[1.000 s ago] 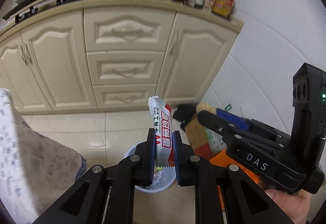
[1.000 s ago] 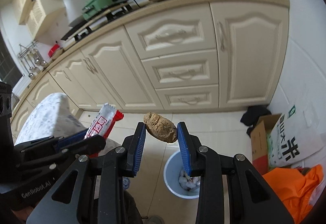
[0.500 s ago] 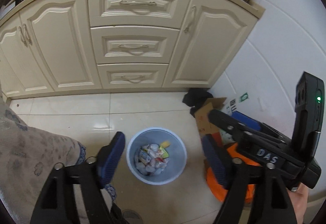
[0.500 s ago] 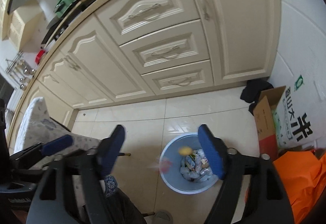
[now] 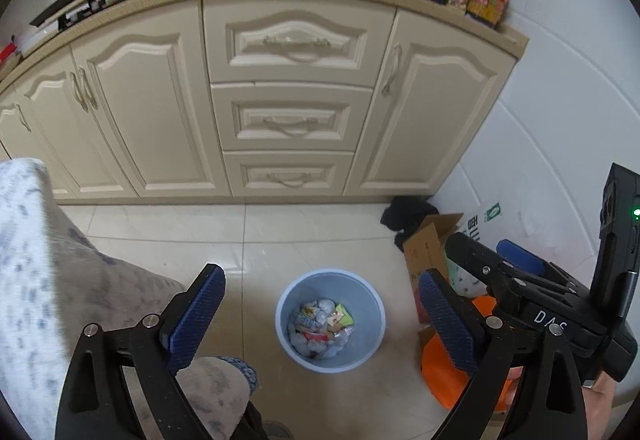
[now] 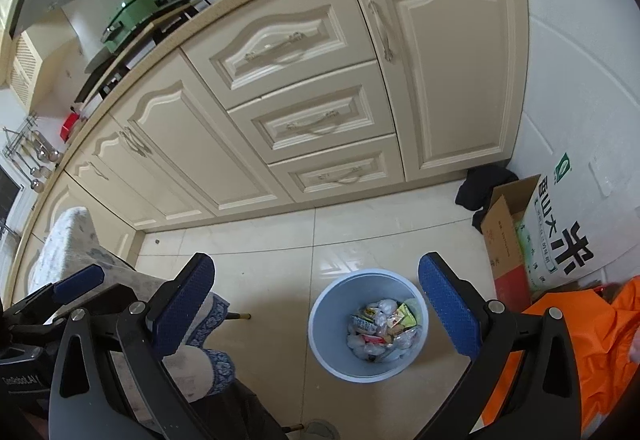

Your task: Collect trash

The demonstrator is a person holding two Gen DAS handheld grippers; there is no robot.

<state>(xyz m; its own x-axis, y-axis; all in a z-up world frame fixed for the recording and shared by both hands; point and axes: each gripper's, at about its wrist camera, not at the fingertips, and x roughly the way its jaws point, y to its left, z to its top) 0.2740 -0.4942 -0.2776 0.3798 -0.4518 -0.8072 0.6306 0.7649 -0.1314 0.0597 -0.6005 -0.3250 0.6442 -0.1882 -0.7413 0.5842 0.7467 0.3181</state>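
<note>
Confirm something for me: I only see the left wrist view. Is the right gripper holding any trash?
Observer: No. The right gripper is open; its jaws have just been opening, and nothing sits between the pads.
Operator: What is the white thing half hidden behind it on my screen?
Observer: A white sack printed with large black characters, standing against the wall beside a cardboard box.
</note>
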